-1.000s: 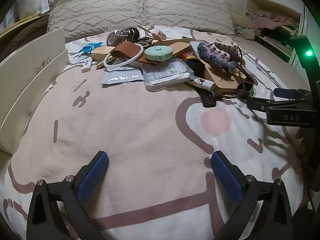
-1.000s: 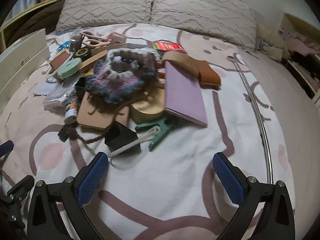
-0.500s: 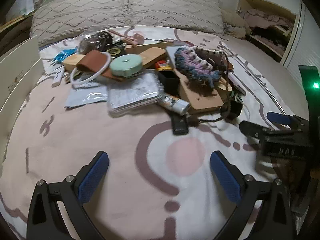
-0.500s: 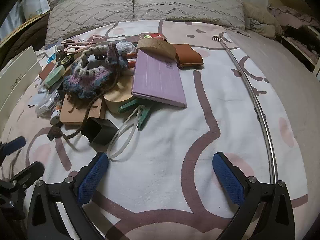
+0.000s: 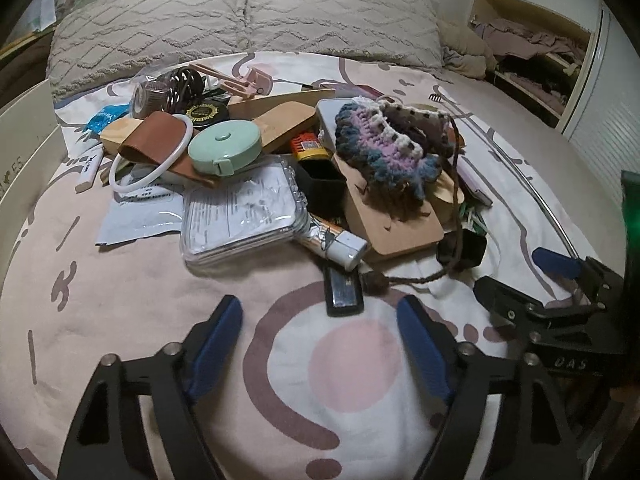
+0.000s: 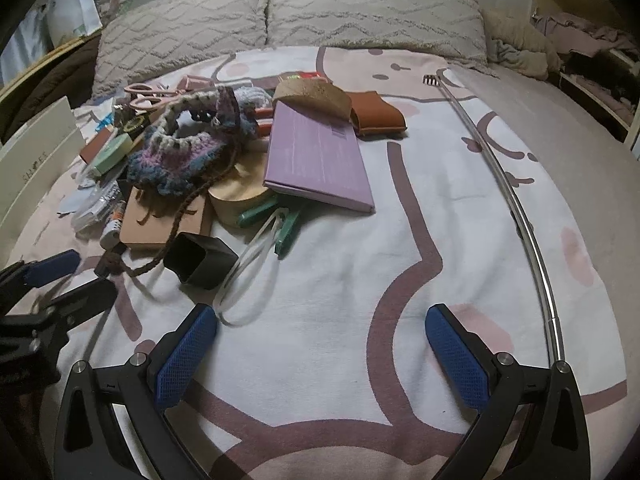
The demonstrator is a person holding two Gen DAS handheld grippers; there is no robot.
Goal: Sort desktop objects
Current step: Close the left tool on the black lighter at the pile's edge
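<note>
Two tools over the bed (image 5: 120,320), both empty. Left tool (image 5: 320,332): half spread, just been closing on nothing, near black bar (image 5: 344,290). Right tool (image 6: 320,344): spread wide. Pile (image 5: 280,168): far, interleaved. Risk: cord (image 5: 420,278) snags, dragging neighbours.

Bedspread (image 5: 168,320) with pink and mauve cartoon print, spread over the whole bed. Two quilted pillows (image 6: 360,4) at 12 o'clock, side by side and touching. Open shelf of crumpled clothes (image 5: 532,48) at 2 o'clock (contents indistinct). White panel (image 6: 36,156) at 9 o'clock, standing on edge.
</note>
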